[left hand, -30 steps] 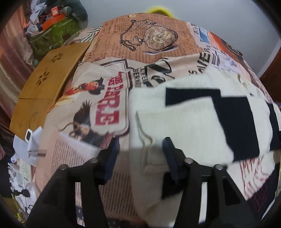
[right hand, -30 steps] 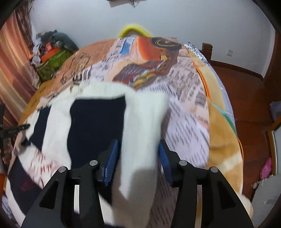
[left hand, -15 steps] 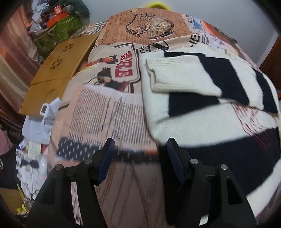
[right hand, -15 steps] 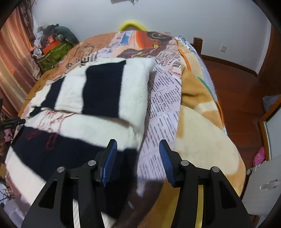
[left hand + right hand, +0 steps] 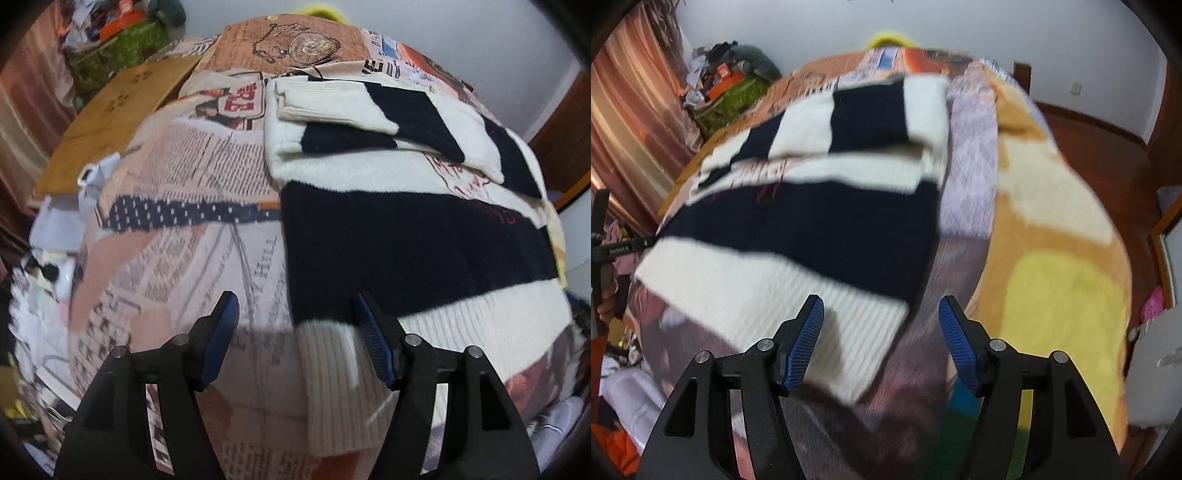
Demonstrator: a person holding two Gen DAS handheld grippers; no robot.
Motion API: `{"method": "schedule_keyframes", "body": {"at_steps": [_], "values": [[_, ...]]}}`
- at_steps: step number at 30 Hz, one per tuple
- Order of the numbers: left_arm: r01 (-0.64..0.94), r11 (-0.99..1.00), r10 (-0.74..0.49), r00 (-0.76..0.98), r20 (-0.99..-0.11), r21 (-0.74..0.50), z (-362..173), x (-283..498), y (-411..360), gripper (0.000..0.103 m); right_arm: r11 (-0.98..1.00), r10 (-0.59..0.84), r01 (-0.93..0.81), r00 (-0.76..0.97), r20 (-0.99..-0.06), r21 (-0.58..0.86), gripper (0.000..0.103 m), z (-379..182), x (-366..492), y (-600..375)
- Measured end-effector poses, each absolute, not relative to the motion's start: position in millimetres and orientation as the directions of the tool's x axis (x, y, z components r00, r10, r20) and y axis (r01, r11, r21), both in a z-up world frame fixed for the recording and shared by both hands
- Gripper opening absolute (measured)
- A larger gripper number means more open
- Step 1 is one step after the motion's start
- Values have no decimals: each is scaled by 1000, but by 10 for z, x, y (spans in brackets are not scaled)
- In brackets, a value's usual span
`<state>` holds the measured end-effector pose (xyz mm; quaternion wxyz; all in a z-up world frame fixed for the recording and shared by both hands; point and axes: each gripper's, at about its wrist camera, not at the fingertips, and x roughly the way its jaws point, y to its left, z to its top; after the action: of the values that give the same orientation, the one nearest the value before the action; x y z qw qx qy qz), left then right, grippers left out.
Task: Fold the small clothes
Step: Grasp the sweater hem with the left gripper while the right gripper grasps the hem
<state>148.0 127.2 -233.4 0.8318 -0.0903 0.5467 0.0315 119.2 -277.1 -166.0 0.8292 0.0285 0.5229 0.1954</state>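
A cream and navy striped sweater (image 5: 406, 236) lies flat on the bed, both sleeves folded across its upper part. Its ribbed cream hem (image 5: 332, 384) faces me. My left gripper (image 5: 295, 332) is open and empty, hovering over the hem's left corner. In the right wrist view the sweater (image 5: 812, 221) lies to the left, blurred by motion. My right gripper (image 5: 879, 332) is open and empty above the hem's right corner (image 5: 871, 347).
A printed newspaper-pattern blanket (image 5: 192, 258) covers the bed. A wooden board (image 5: 118, 110) and clutter (image 5: 118, 40) lie at the far left. The bed's right edge, wooden floor (image 5: 1108, 147) and a white object (image 5: 1156, 369) are on the right.
Both grippers let go of the folded sleeves and pulled back toward the hem. The sleeves now lie across the sweater's chest, and both grippers are open near the bottom corners.
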Motion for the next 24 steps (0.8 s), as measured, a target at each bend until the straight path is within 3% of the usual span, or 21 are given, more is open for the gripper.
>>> {"method": "schedule_keyframes", "body": {"at_steps": [2,4,5,6,7,9,11,24], "values": [[-172,970,-91,406,-909,-174,-2348,1428,1317,60,920,373,-271,388,-843,283,61,-1693,1156,-2794],[-178,959,-129,415,-901,-220,-2353,1353,1321,44,910,404,-260,390,-828,322,56,-1703,1156,-2805],[-177,956,-141,418,-897,-233,-2346,1329,1310,38,900,429,-266,388,-816,346,45,-1704,1151,-2802],[-170,952,-164,418,-894,-254,-2338,1308,1289,24,891,446,-271,385,-808,363,36,-1711,1141,-2786],[-167,948,-179,416,-892,-269,-2334,1300,1265,19,889,451,-277,385,-805,366,32,-1711,1125,-2756],[-169,947,-181,417,-891,-272,-2316,1289,1238,13,883,460,-297,386,-800,364,16,-1692,1102,-2699],[-175,946,-179,419,-890,-272,-2284,1293,1238,8,882,459,-306,397,-795,357,8,-1651,1100,-2681],[-129,962,-115,610,-784,-241,-1419,1711,1322,7,863,504,-364,555,-661,351,6,-958,1425,-2704]]}}
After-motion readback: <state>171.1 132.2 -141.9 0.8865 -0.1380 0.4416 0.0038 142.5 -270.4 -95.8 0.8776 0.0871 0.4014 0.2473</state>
